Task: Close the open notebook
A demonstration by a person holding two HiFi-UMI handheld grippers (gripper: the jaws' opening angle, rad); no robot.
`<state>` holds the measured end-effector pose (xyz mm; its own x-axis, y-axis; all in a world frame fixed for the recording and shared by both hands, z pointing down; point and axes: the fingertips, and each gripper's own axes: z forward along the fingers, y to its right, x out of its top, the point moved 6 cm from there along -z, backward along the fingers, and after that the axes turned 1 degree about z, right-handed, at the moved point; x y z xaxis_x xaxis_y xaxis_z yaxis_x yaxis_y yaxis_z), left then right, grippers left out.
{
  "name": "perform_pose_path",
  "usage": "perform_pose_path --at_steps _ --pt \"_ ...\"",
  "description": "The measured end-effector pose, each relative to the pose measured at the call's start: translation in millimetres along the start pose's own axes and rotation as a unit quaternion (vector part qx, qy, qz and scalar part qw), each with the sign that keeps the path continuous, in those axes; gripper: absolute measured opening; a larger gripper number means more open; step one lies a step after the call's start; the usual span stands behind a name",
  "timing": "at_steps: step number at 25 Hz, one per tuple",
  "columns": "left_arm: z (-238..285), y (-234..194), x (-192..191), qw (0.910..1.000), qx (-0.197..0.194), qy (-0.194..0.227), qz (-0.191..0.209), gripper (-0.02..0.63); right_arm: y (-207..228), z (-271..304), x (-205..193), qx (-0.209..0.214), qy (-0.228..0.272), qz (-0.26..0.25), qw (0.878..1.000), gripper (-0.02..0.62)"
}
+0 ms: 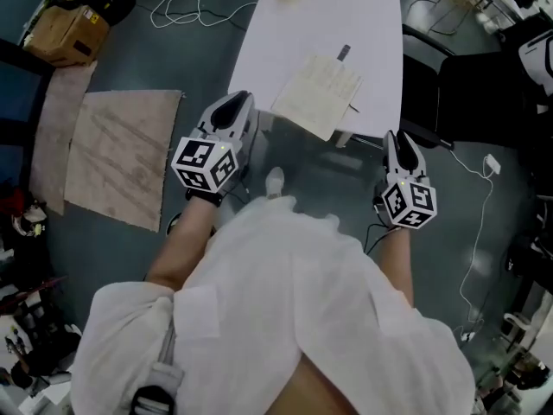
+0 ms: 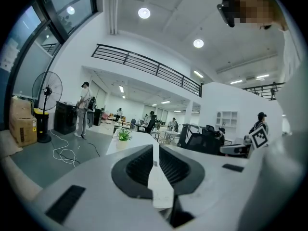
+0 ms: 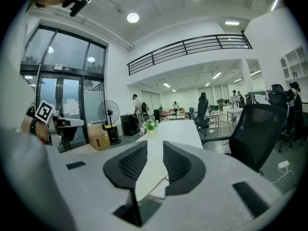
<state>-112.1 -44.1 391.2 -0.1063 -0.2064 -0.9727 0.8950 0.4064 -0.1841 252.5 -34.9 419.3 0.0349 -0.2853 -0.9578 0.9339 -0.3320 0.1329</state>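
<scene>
Step in hand: approach; the closing has not begun. The notebook (image 1: pixel 318 93) lies open and flat at the near edge of the white table (image 1: pixel 346 7), with one corner over that edge and a small dark object (image 1: pixel 344 52) just beyond its far side. I hold the left gripper (image 1: pixel 235 104) near its left edge and the right gripper (image 1: pixel 399 137) off its right corner, both short of the pages and touching nothing. Both pairs of jaws stand slightly apart with only the table top showing in the gap: the left gripper (image 2: pixel 155 150) narrowly, the right gripper (image 3: pixel 155 146) a little wider. The next move calls for getting one jaw tip under an outer page edge, then swinging that half over the spine onto the other. Only the head view shows the notebook's outline and how far I stand from it. The gripper views show the jaw gaps, the plant (image 3: pixel 150 125) at the table's far end and the black chair (image 3: pixel 260 129) to the right, but the pages barely separate from the white top.
</scene>
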Motion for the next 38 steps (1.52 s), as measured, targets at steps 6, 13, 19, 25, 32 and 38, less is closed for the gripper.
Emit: perform_pose_path --at_steps 6,13,19,25,32,38 --pt "32.8 -32.8 -13.7 0.9995 -0.010 -0.029 -0.003 0.034 -9.0 54.6 -12.4 0.014 -0.032 0.003 0.999 0.115" --pt "61.8 -67.3 -21.6 0.9984 -0.024 -0.051 -0.002 0.034 -21.8 106.6 -24.0 0.030 -0.061 -0.003 0.998 0.140" --pt "82.2 -85.5 -30.3 0.9972 -0.038 -0.065 0.001 0.034 -35.9 139.9 -41.3 0.048 -0.091 -0.017 0.995 0.155" --pt "94.1 -87.7 -32.4 0.9959 -0.052 -0.075 -0.001 0.034 -51.0 165.6 -59.2 0.098 -0.149 -0.091 0.980 0.176" --pt "104.1 -85.8 -39.6 0.9958 -0.043 -0.081 -0.009 0.034 -60.0 194.9 -92.7 0.167 -0.223 -0.146 0.949 0.202" --pt "101.1 -85.8 -46.7 0.9955 -0.034 -0.087 -0.015 0.034 -83.4 213.7 -125.9 0.225 -0.282 -0.203 0.910 0.249"
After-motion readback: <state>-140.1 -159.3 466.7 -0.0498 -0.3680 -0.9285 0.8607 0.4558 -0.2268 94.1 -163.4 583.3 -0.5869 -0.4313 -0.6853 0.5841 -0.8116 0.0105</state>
